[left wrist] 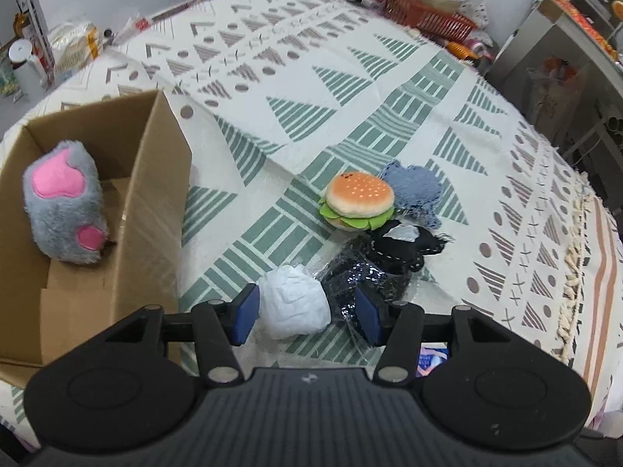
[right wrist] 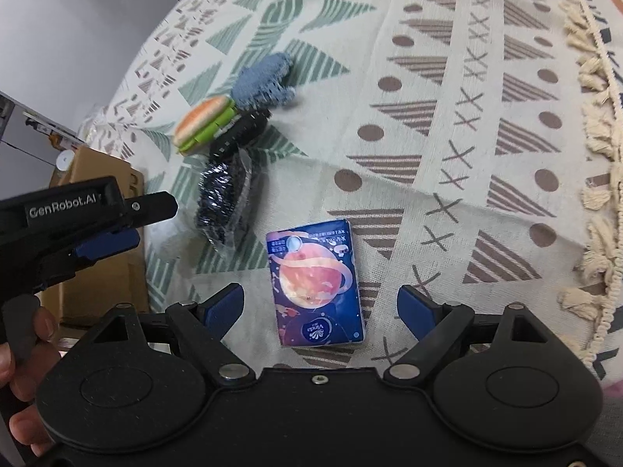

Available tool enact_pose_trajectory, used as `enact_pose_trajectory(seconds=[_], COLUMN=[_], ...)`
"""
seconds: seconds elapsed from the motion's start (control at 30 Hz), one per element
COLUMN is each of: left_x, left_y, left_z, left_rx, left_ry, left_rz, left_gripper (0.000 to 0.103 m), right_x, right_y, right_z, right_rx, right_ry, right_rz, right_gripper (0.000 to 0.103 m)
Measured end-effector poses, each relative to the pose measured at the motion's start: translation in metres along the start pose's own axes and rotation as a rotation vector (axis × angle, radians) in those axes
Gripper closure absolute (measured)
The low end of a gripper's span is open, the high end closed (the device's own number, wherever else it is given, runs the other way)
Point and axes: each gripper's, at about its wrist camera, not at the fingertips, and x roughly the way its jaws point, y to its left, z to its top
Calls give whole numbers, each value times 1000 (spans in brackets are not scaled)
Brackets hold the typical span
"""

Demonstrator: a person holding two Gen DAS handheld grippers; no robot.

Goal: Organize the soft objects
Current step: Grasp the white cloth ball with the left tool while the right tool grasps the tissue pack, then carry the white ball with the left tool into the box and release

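**Left wrist view: both grippers wide, nothing clamped**

Left gripper (left wrist: 305, 313) jaws spread. A crumpled white soft wad (left wrist: 293, 301) sits between the blue pads (left wrist: 246, 313), close to the left one, clear gap to the right one. Can't tell if the left pad actually touches it. No grip.

Cardboard box (left wrist: 155, 179) sits left of the gripper on the patterned tablecloth (left wrist: 389, 89). Inside it: grey plush paw (left wrist: 64, 206) with pink pads, leaning against the far-left wall.

Cluster ahead of the gripper:
- plush hamburger (left wrist: 358, 200), on its bun base
- blue denim piece (left wrist: 416, 190), touching the burger's right side
- black stitched fabric piece (left wrist: 405, 243), just below the burger
- dark sequin item in a clear wrapper (left wrist: 362, 280), right beside the white wad

Right wrist view: right gripper (right wrist: 321, 307) also spread wide, straddling a Vinda tissue pack (right wrist: 317, 288) with a planet print. Pack lies flat on the cloth, both pads clear of it. Same burger/denim/black cluster is farther up-left. Left gripper body shows at the left edge, a person's hand (right wrist: 23, 369) on the handle.
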Motion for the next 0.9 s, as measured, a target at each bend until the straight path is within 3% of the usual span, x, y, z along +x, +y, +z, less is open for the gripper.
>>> enact_pose_trajectory(seconds=[0.3, 0.33, 0.4, 0.53, 0.9], left_x=[25, 27, 30, 28, -14], left_y=[10, 10, 13, 16, 19], left_z=[0, 0, 1, 0, 0], left_rx=[-46, -46, -64, -67, -49], left_ry=[53, 58, 74, 70, -8], left_rz=[26, 18, 1, 7, -29], left_gripper=[50, 57, 57, 58, 58], right_x=[20, 21, 23, 23, -11], right_y=[14, 16, 20, 23, 11], right_z=[1, 1, 0, -1, -10], right_rx=[-57, -72, -93, -90, -38], right_ry=[21, 22, 15, -13, -96], right_rz=[-63, -76, -110, -166, -94], right_gripper=[18, 18, 26, 53, 54])
